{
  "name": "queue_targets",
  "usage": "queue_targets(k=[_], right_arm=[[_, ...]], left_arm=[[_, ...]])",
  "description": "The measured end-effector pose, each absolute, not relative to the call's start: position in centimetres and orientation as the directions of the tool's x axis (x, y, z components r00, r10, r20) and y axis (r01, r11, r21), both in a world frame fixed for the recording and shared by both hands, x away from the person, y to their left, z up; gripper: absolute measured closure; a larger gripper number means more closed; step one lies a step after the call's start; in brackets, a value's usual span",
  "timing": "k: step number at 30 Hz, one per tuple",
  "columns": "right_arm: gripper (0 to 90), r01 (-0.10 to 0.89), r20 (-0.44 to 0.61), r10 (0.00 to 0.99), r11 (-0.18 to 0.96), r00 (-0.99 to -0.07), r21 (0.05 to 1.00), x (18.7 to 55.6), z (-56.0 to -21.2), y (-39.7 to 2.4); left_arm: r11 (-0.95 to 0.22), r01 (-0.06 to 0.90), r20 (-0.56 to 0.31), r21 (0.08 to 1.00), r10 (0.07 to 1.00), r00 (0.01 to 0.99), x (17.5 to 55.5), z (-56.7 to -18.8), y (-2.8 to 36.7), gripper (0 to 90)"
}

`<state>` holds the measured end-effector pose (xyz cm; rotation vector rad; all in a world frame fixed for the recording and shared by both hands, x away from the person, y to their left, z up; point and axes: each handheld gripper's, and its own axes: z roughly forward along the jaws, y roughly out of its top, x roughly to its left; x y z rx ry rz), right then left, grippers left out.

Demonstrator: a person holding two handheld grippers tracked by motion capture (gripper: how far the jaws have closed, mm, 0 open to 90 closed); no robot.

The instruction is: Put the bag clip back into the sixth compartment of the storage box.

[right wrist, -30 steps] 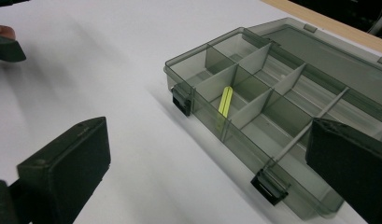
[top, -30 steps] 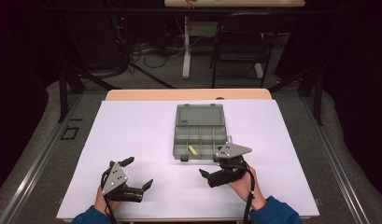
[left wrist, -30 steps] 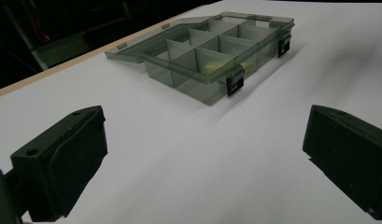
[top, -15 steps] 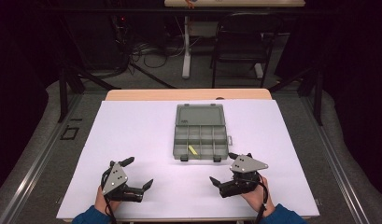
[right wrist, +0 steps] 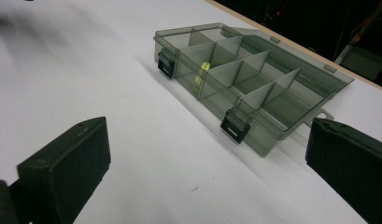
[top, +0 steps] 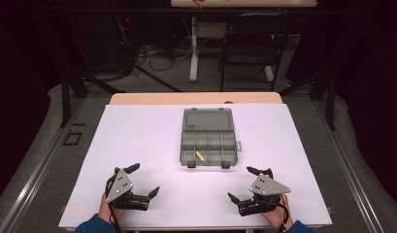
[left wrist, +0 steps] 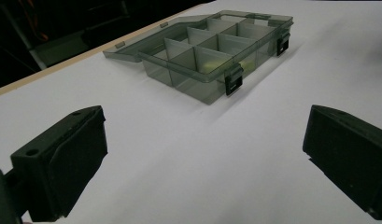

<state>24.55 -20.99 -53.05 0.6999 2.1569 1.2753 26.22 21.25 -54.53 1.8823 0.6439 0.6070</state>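
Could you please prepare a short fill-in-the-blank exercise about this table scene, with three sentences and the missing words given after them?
1. The lid of the grey organizer box lies ____, flat on the white table.
2. The small item inside one compartment of the box has the colour ____.
3. The left gripper and the right gripper both have their jaws ____, with nothing between them.

Missing words: open; yellow; open

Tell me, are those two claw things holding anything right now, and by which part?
Nothing is held. The left gripper and the right gripper both rest open on the white table, well short of the open compartment box, with bare table between their fingers.
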Motion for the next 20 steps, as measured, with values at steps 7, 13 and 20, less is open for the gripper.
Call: queue_targets(k=[7, 13, 20], right_arm=[[0.0, 0.132, -0.191, 0.686, 0.389, -0.702, 0.912, 23.76, -53.55, -21.77], [0.0, 0.129, -0.193, 0.690, 0.386, -0.698, 0.913, 23.60, -53.77, -21.88], [0.0, 0.124, -0.191, 0.687, 0.382, -0.701, 0.916, 23.56, -53.80, -21.91]], left_arm=[[-0.347, 0.160, 0.125, 0.924, 0.670, 0.731, 26.17, -54.50, 21.31, 0.0], [-0.350, 0.161, 0.125, 0.923, 0.667, 0.735, 26.15, -54.49, 21.27, 0.0], [-0.351, 0.159, 0.126, 0.923, 0.664, 0.737, 26.19, -54.46, 21.26, 0.0]])
